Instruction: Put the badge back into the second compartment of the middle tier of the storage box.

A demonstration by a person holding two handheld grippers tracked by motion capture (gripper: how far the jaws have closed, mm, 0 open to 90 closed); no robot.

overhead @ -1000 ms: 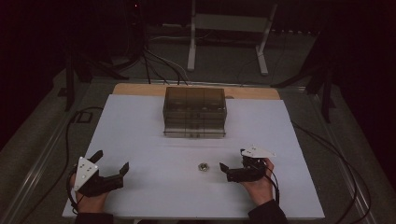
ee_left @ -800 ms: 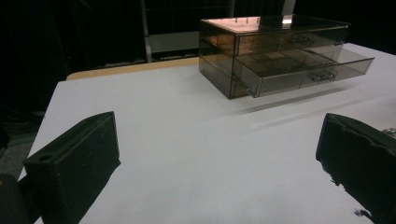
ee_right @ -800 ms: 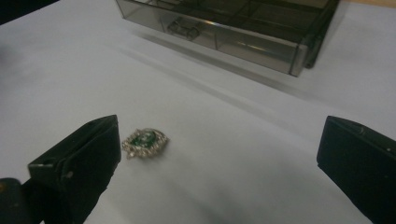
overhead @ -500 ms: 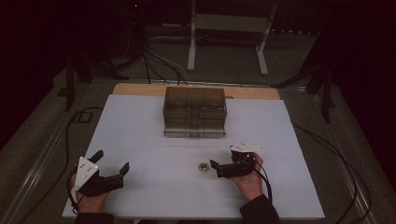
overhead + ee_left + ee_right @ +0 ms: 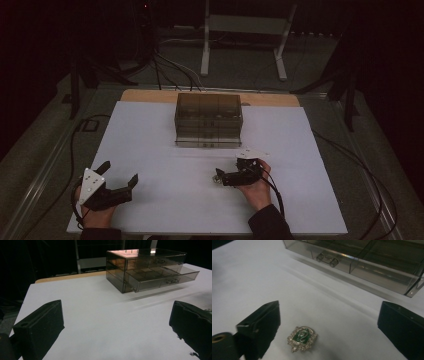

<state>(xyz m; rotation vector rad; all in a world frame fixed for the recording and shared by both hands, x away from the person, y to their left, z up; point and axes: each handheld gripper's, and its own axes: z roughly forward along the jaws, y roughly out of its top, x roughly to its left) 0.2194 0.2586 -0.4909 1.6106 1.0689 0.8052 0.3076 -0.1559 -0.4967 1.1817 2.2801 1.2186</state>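
Badge [image 5: 301, 338], a small silver-and-green crest, lay flat on the white table [image 5: 150, 130] between the wide-spread jaws of the right gripper [image 5: 220, 177], which gripped nothing, seemingly lined up to pinch it. Off to the badge's left the left gripper [image 5: 120, 179] sat parked, jaws equally wide and empty. Beyond the badge stood the smoked-plastic drawer box [image 5: 208, 120], lower drawer [image 5: 162, 277] pulled out, probably ready to receive it.

Badge [image 5: 301, 338] between right gripper [image 5: 332, 332] jaws, before drawer box [image 5: 208, 120].
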